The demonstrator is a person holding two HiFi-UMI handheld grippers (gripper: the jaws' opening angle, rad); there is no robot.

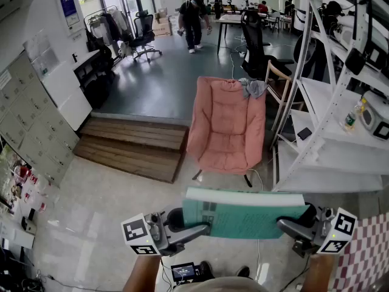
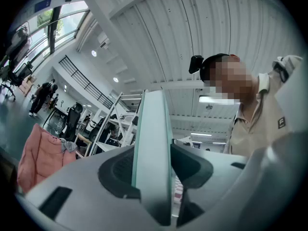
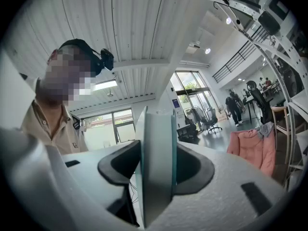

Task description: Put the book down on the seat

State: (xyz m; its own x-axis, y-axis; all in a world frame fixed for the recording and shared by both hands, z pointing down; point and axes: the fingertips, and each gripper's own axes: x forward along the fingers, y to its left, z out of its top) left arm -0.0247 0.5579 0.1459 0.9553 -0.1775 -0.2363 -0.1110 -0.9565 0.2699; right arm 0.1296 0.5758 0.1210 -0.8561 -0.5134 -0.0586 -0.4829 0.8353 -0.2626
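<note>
A teal book (image 1: 243, 213) hangs level in the air in front of me, held at both ends. My left gripper (image 1: 191, 227) is shut on its left end, and my right gripper (image 1: 292, 222) is shut on its right end. In the left gripper view the book (image 2: 151, 148) stands edge-on, pressed between the black pads (image 2: 118, 170). The right gripper view shows the book (image 3: 156, 153) the same way, clamped by both pads (image 3: 122, 165). The pink padded chair (image 1: 228, 125) stands ahead on the floor, with its seat (image 1: 226, 154) bare and a grey cloth (image 1: 255, 87) on its back corner.
A white shelf rack (image 1: 331, 132) stands right of the chair, with a bottle (image 1: 351, 119) on it. A wooden step platform (image 1: 135, 142) lies to the left. White lockers (image 1: 27, 126) line the left wall. Office chairs and people are far back.
</note>
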